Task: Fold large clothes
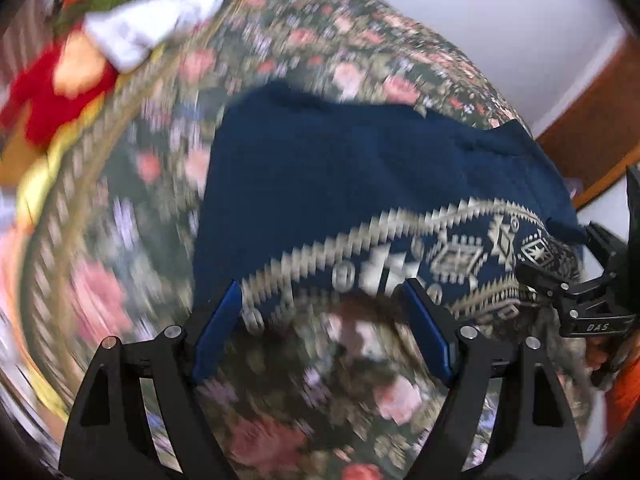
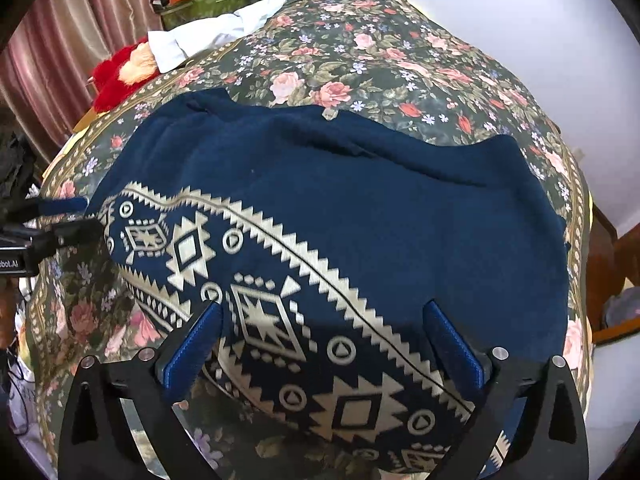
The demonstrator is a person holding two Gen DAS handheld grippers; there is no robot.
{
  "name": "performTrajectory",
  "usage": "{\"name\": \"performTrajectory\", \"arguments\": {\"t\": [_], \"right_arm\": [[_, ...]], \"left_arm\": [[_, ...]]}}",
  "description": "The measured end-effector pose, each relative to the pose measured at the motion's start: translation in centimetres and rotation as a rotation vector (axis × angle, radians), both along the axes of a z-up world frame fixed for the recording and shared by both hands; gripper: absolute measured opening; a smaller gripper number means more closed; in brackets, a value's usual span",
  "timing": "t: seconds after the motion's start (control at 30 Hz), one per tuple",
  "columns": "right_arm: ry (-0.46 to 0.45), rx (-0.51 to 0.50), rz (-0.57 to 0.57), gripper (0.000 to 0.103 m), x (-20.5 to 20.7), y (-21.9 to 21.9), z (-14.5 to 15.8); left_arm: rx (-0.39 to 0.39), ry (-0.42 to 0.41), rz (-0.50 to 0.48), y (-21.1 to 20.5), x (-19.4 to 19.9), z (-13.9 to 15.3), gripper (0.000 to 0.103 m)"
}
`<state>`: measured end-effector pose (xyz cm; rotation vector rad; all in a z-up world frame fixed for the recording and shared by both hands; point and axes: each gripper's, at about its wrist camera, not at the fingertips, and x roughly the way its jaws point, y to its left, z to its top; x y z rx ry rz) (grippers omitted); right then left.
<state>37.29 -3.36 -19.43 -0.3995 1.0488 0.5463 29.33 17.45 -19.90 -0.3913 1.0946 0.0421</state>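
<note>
Both tongs, left [image 1: 320,300] and right [image 2: 324,320], gape over navy garment's [image 2: 360,200] patterned edge.

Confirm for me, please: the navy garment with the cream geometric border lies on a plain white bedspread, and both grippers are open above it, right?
Not quite: the bedspread is dark floral, not plain white, as the right wrist view shows. The navy garment does lie on it, with the left gripper and right gripper open.

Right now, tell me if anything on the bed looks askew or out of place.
The navy garment lies skewed across the floral bedspread, its patterned band running diagonally, top edge rumpled. A white cloth sits bunched at the far corner.
</note>
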Motion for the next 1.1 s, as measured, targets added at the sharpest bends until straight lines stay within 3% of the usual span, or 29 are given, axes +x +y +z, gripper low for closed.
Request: {"name": "performTrajectory", "arguments": {"t": [0.1,0.2,0.57,0.73,0.77,0.87,0.97,1.03,1.07,1.1], "right_arm": [[-0.01,-0.002,0.009,0.102,-0.2,-0.2,-0.1],[-0.008,0.011,0.006,0.102,0.0,-0.5,-0.1],[-0.001,0.053,0.018,0.103,0.2,-1.1,-0.4],[0.014,0.074,0.022,0.103,0.6,-1.4,-0.7],[0.017,0.079,0.025,0.103,0.7,-1.4,-0.7],[0.024,0.089,0.03,0.103,0.8,-1.5,-0.8],[0.033,0.102,0.029,0.103,0.9,-1.6,-0.9],[0.034,0.107,0.029,0.103,1.0,-1.7,-0.9],[0.035,0.109,0.029,0.103,1.0,-1.7,-0.9],[0.037,0.11,0.03,0.103,1.0,-1.8,-0.9]], "left_arm": [[-0.076,0.038,0.089,0.4,-1.3,-1.8,0.081],[-0.147,0.044,0.119,0.3,-1.8,-2.8,0.081],[-0.578,-0.013,0.184,1.3,0.8,-5.5,0.081],[-0.81,-0.08,0.333,3.6,1.3,-7.7,0.081],[-0.828,-0.086,0.354,3.9,1.4,-7.9,0.081],[-0.806,-0.12,0.414,4.7,2.0,-8.4,0.081],[-0.714,-0.142,0.449,4.7,3.1,-7.4,0.081],[-0.611,-0.139,0.465,4.1,4.3,-6.7,0.068],[-0.515,-0.137,0.467,3.6,4.7,-5.9,0.063],[-0.423,-0.147,0.46,3.0,5.0,-5.0,0.05]]}}
